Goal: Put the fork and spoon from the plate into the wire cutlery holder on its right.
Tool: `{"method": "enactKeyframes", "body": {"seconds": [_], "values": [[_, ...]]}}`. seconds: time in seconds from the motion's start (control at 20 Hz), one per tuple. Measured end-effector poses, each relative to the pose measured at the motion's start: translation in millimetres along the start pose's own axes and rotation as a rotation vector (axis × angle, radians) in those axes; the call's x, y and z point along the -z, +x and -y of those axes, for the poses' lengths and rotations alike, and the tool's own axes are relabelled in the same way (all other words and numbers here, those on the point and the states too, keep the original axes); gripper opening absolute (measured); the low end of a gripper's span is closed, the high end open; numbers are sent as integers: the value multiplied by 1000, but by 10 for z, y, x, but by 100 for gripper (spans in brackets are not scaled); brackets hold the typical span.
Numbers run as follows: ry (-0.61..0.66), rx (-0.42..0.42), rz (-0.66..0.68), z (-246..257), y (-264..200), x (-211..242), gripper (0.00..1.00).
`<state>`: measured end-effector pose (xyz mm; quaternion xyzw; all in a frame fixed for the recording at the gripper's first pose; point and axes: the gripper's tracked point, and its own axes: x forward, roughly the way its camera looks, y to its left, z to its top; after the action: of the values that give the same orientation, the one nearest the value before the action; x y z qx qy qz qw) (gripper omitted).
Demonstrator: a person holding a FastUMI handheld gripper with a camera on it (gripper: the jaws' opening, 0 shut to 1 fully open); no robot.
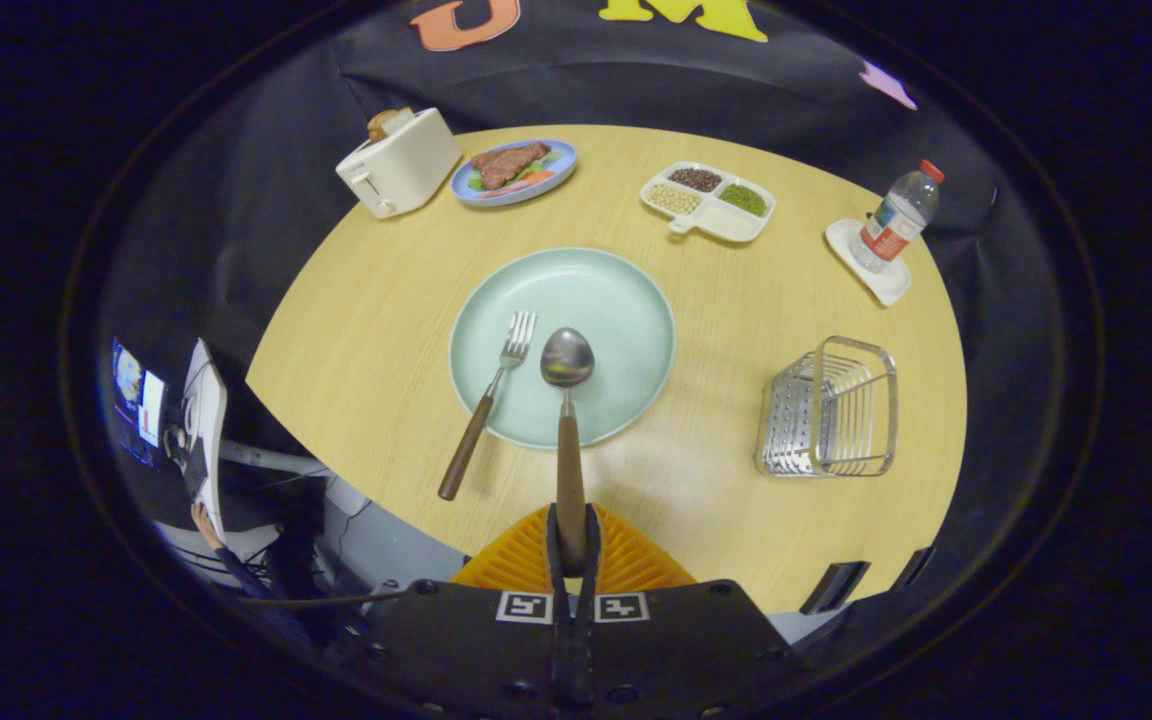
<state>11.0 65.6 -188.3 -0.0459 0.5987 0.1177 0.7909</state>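
My gripper (572, 545) pinches the spoon (568, 420) by its handle, both fingers pressing. The spoon points straight ahead, its bowl over the plate (636, 300). The fork (491, 400) lies on the plate beside it. The holder (829, 408) stands off to my right.

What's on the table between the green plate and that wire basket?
Nothing: the gripper view shows bare wooden table between the plate and the wire cutlery holder.
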Motion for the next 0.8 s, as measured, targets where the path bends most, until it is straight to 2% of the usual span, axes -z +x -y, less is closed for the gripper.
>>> {"method": "enactKeyframes", "body": {"seconds": [0.15, 0.35, 0.55, 0.8], "values": [[34, 18, 57, 218, -439, -53, 0], [92, 91, 107, 729, -914, 7, 0], [160, 120, 107, 1144, -1027, 134, 0], [194, 161, 44, 1404, -873, 229, 0]]}}
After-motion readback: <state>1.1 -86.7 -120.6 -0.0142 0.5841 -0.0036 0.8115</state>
